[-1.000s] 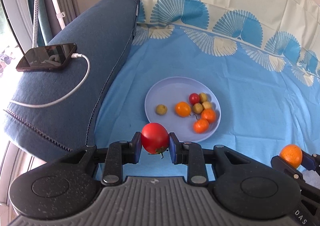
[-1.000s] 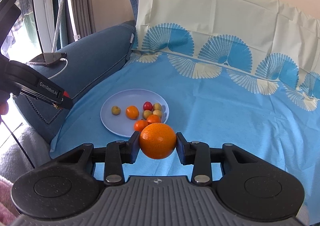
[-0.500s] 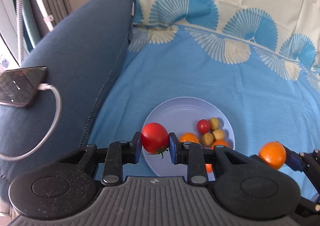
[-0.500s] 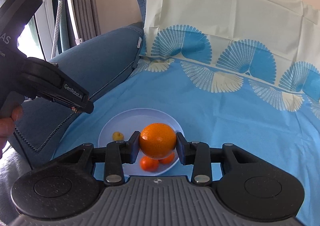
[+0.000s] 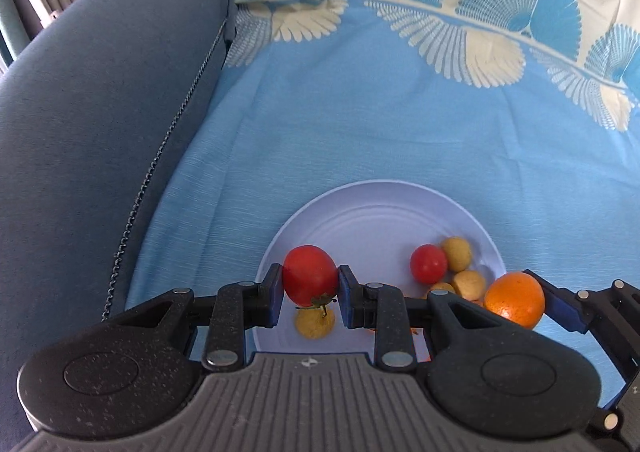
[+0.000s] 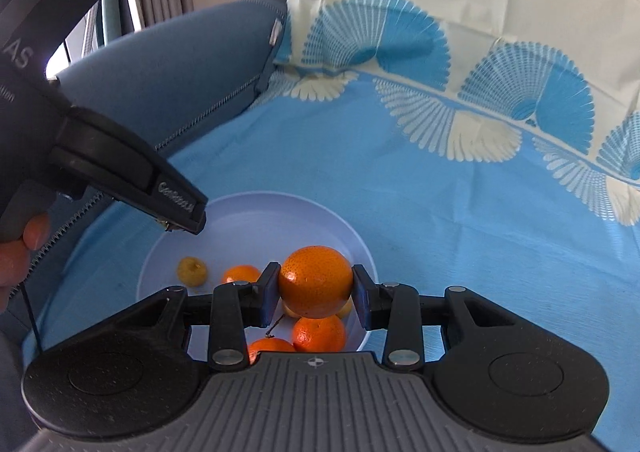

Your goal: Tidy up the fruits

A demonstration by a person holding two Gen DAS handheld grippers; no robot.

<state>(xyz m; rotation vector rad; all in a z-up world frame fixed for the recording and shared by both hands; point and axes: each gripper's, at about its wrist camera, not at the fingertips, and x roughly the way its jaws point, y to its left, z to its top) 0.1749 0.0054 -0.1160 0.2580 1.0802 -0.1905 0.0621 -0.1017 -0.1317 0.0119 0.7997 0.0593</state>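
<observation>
My left gripper point(image 5: 310, 289) is shut on a red tomato point(image 5: 310, 275) and holds it above the near left part of the lilac plate point(image 5: 372, 212). My right gripper point(image 6: 315, 290) is shut on an orange point(image 6: 315, 281) above the plate point(image 6: 256, 220); the orange also shows in the left wrist view point(image 5: 515, 298). On the plate lie a small red tomato point(image 5: 428, 263), yellow fruits point(image 5: 457, 253) and small oranges point(image 6: 318, 333). A yellow fruit point(image 5: 314, 322) lies under the held tomato.
The plate sits on a blue patterned cloth point(image 5: 400, 124) over a sofa seat. The dark blue sofa armrest point(image 5: 100, 112) rises at the left. The left gripper's body point(image 6: 120, 164) crosses the left of the right wrist view.
Both grippers have moved forward and now hang over the plate, each still holding its fruit. The phone on the armrest has left the left wrist view.
</observation>
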